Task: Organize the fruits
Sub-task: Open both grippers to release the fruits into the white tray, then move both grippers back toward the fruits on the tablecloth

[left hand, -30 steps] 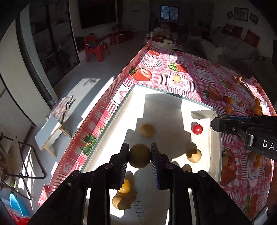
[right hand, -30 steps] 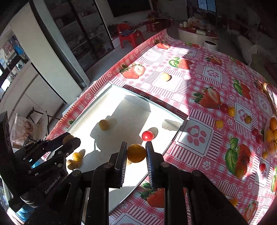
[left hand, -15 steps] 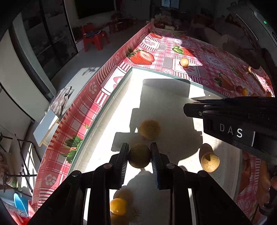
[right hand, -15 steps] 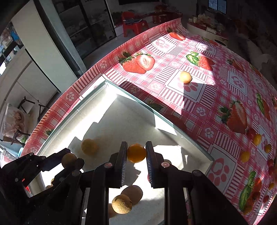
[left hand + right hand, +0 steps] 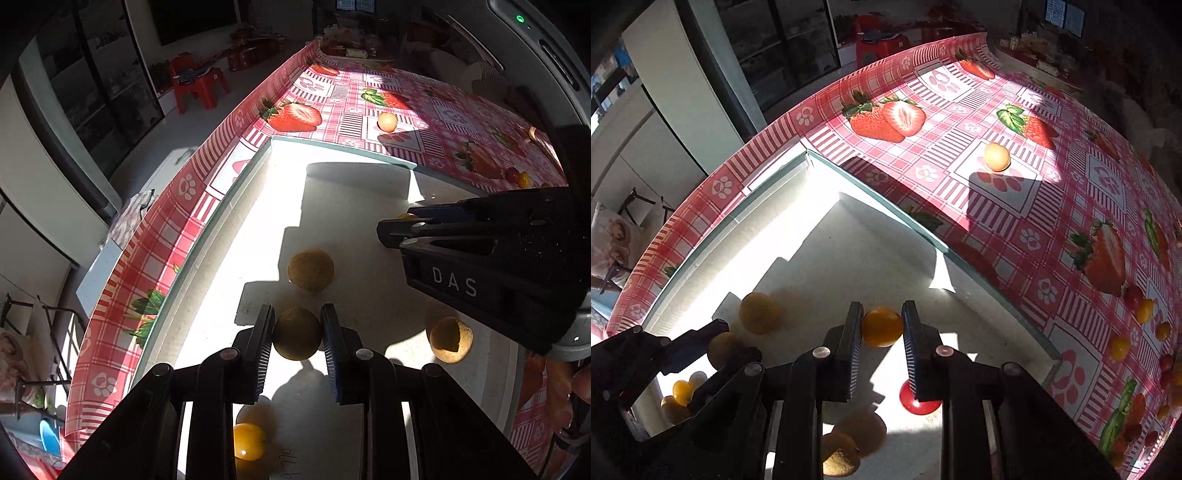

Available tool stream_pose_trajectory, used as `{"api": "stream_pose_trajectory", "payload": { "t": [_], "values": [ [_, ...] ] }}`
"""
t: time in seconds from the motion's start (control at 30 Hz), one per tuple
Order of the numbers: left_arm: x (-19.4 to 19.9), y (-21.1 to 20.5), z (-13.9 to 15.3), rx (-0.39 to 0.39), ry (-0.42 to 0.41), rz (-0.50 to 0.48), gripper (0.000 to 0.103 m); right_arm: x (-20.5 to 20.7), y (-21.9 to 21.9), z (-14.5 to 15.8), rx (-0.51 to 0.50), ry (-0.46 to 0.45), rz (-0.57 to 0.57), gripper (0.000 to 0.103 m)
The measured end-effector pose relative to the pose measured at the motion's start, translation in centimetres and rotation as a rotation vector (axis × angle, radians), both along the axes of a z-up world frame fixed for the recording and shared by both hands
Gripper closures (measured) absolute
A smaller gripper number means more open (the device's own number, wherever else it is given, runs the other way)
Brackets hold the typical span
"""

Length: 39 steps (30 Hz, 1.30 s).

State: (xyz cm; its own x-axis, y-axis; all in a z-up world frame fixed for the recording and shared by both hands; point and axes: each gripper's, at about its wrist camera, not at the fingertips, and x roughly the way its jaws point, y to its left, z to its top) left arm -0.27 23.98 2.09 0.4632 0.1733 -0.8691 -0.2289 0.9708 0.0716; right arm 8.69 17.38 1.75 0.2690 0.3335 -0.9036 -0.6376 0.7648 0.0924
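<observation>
The brownish round fruit [image 5: 297,334] is sitting pinched between the jaws of the left gripper [image 5: 297,334], hanging just over the floor of the white tray [image 5: 236,206]. The orange fruit [image 5: 882,326] is likewise being squeezed between the jaws of the right gripper [image 5: 882,326], also above the tray floor, toward its far right corner.

Both hands appear to be working the placing step: each is carrying one fruit into the tray, and neither has let go yet. The next move probably calls for lowering each fruit until it is touching the floor, then spreading the jaws gently so the round pieces are not rolling away.

Around them, other fruit is already lying in the tray: a tan fruit [image 5: 310,269] just ahead of the left gripper, another brown one [image 5: 450,339] to its right, and a small yellow fruit [image 5: 249,441] beneath the left fingers. A red cherry tomato [image 5: 919,400] is resting just under the right gripper.

The two grippers are crowding each other, the right one crossing in front of the left camera, so releasing in turn seems wise.

Out on the desk, a pale fruit [image 5: 996,157] is lying alone on the strawberry tablecloth [image 5: 1015,206], and several small fruits [image 5: 1145,310] are waiting near the right edge.
</observation>
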Motion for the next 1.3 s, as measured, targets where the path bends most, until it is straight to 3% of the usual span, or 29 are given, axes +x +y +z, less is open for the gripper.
{"api": "stream_pose_trajectory", "payload": {
  "t": [0.07,0.13,0.17,0.27,0.33,0.47,0.53,0.93,1.3],
  "values": [
    [0.0,-0.2,0.0,0.010,0.001,-0.007,0.075,0.1,0.0,0.1,0.008,0.014,0.000,0.070],
    [-0.1,-0.1,0.0,0.006,0.001,-0.007,0.075,0.1,0.1,0.1,0.009,0.017,-0.006,0.046],
    [-0.1,-0.1,0.0,0.003,0.002,-0.004,0.074,0.0,0.0,0.2,0.014,0.012,-0.007,0.044],
    [-0.6,0.0,0.4,0.016,-0.029,0.012,0.022,-0.2,-0.3,0.8,0.034,0.011,-0.010,0.042],
    [-0.9,-0.1,1.0,0.026,-0.060,0.012,0.021,-0.1,-0.8,1.2,0.054,0.013,-0.021,0.033],
    [-1.1,-0.1,1.2,0.009,-0.047,0.016,0.021,-0.1,-1.9,2.5,0.105,0.020,-0.049,0.029],
    [-1.4,-0.3,1.4,0.007,-0.049,0.016,0.021,-0.1,-2.8,3.2,0.140,0.028,-0.068,0.020],
    [-3.8,-4.6,3.5,0.019,-0.083,-0.054,0.021,-2.2,-9.6,6.0,0.221,0.027,-0.159,0.020],
    [-5.7,-9.8,4.8,0.000,-0.101,-0.137,0.021,-5.6,-16.9,5.4,0.209,0.025,-0.237,0.020]
  ]
}}
